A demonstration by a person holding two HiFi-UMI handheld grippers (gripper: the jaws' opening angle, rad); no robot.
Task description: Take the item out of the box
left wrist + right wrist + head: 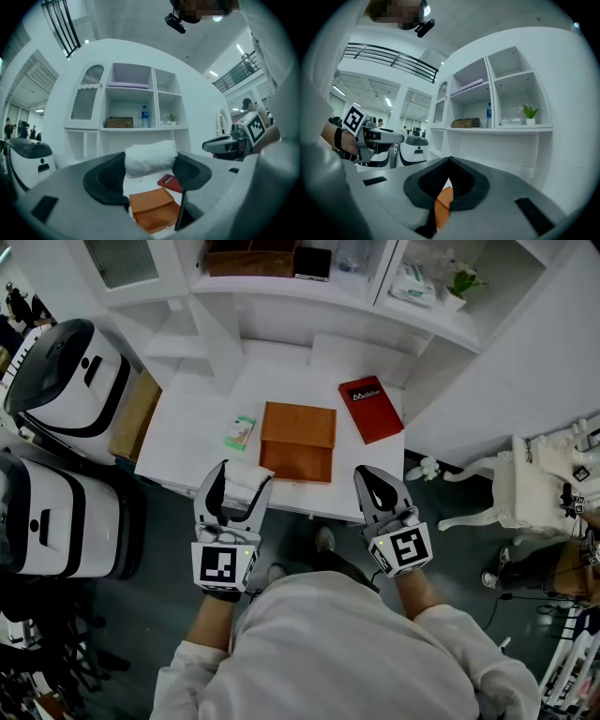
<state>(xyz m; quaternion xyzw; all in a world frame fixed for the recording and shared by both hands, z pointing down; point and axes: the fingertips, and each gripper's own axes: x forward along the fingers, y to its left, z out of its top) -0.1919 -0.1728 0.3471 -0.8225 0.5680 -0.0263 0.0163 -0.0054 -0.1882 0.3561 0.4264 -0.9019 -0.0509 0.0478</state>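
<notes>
Up close, the left gripper (242,484) has its jaws spread wide around a soft white roll (150,157). They pinch it from both sides so it does not fall. The roll looks like a little towel. It seems to be the item from the task. It is out of the box now, held up in the air over the near edge of the white surface (187,432).

Next to it, the right gripper (370,476) has its jaws pressed together with nothing in them. It just waits, maybe because one gripper is enough for such a light thing.

A bit farther, the orange box (298,440) lies open on the surface. It looks empty inside. A small green packet (240,432) lies to its left and a red book (371,409) to its right.

Farthest away, white shelves hold a small plant (464,282).
</notes>
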